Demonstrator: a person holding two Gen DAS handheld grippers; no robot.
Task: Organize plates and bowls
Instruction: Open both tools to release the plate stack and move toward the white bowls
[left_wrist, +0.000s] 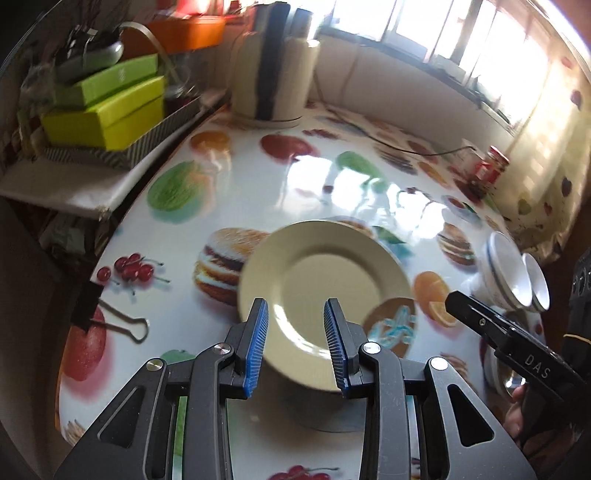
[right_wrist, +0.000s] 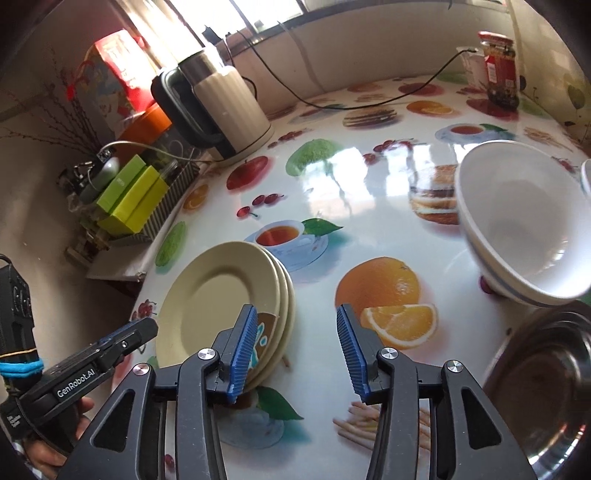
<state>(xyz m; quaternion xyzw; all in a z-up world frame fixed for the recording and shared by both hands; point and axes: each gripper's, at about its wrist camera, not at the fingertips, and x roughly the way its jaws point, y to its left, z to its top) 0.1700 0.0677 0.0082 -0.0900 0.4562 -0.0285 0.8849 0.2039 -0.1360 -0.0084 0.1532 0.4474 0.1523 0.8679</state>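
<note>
Plates (right_wrist: 221, 295), cream-coloured, sit stacked on the fruit-patterned bench (right_wrist: 369, 206), near its left edge. The left gripper (left_wrist: 295, 347) hovers over the stack with fingers apart, nothing between them. The right gripper (right_wrist: 295, 350) hangs just right of the stack, fingers also apart and empty. A white bowl (right_wrist: 517, 221) stands further right, beside a steel bowl (right_wrist: 546, 380).

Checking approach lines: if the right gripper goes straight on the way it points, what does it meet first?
Likely the bare fruit-print tablecloth, near the printed orange. The right gripper stands open and empty; the stack of cream plates lies just left of that line, though depth is unclear.
</note>
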